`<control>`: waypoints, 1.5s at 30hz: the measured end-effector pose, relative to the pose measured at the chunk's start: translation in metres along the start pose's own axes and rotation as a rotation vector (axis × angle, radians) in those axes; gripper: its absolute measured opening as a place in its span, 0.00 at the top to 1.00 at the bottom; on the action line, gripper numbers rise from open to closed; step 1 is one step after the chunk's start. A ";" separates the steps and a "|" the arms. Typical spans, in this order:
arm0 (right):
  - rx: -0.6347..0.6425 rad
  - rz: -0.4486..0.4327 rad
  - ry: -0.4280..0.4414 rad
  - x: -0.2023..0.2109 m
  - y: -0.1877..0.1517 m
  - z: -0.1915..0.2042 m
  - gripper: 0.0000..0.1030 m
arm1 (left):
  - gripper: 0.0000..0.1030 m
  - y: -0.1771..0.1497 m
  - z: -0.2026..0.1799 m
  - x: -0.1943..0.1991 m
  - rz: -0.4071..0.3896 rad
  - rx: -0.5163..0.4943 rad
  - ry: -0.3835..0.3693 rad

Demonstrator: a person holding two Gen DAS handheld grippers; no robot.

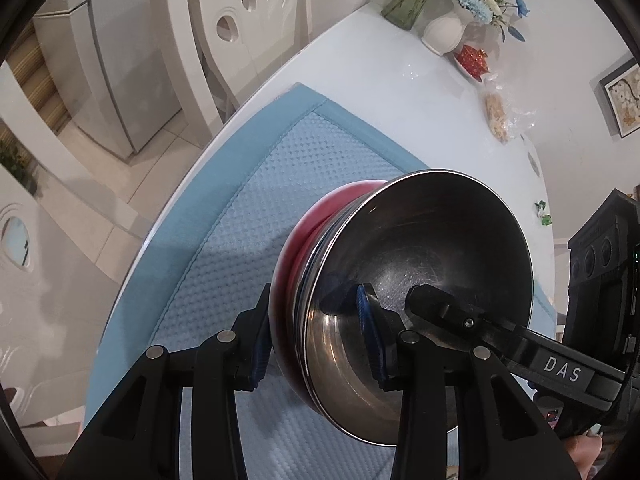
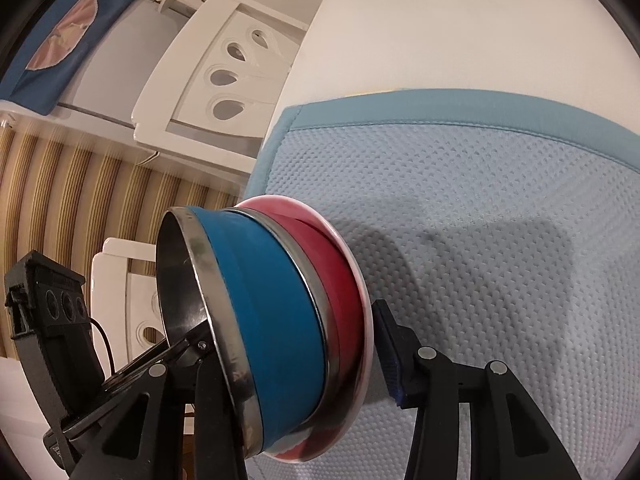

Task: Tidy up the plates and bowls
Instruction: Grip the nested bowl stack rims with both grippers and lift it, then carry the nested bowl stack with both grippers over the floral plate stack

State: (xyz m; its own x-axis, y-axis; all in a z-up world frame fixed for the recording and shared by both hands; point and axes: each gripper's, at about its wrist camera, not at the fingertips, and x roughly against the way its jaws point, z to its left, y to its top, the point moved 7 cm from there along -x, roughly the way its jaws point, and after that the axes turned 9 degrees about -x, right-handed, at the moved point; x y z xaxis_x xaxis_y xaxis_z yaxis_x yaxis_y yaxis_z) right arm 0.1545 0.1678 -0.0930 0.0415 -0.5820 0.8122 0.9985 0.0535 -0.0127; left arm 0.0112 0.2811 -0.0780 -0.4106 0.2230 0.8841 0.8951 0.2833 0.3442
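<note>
Bowl stack (image 1: 360,280): tipped up on its side, held over the blue mat (image 1: 224,216), between both hand-held grippers.
Top bowl (image 2: 272,300): shiny steel inside, blue outside, mouth open to the left wrist view.
Red bowl (image 2: 340,280): tucked under the blue one, only a band of it showing.
Pink rim (image 2: 366,296): at the very back of the stack; hard to tell if a plate or just the red bowl's edge.
Left hand-held gripper (image 1: 314,336): clamped on the stack, one blue pad inside the steel bowl, the other pad on the red back.
Right hand-held gripper (image 2: 288,344): closed around the stack too, outer pad right against the pink rim; inner finger hidden behind the blue bowl in its own view, seen only in the left wrist view, reaching into the steel bowl.
Bottom of stack: cut off behind the black gripper arms, so cannot tell if touching the mat.
Worktop (image 1: 380,80): white and glossy, blue mat spread over the near part.
Far end of worktop: white vase (image 1: 444,34) with blue flowers, a small red thing (image 1: 472,58) too blurry to name, a clear bag (image 1: 498,116) with something pale brown inside.
Beside worktop: white chair (image 1: 248,12) with drop-shaped holes.
Edges of both views: bent and dark from the round lens.
</note>
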 end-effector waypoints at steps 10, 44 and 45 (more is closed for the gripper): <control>0.022 0.008 0.017 0.026 -0.028 0.009 0.58 | 0.66 -0.022 -0.013 0.033 -0.031 0.018 0.022; 0.012 0.094 -0.021 0.138 -0.161 -0.059 0.58 | 0.66 -0.166 -0.109 0.094 -0.033 0.080 0.041; 0.009 0.093 -0.025 0.141 -0.164 -0.062 0.58 | 0.66 -0.170 -0.112 0.094 -0.027 0.072 0.032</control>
State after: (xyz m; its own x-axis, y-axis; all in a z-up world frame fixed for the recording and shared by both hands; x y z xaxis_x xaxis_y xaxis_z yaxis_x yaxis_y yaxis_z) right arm -0.0012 0.0269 -0.0128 0.1332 -0.5536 0.8221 0.9899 0.1142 -0.0835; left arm -0.1606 0.1492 -0.0178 -0.4281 0.1850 0.8846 0.8683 0.3555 0.3459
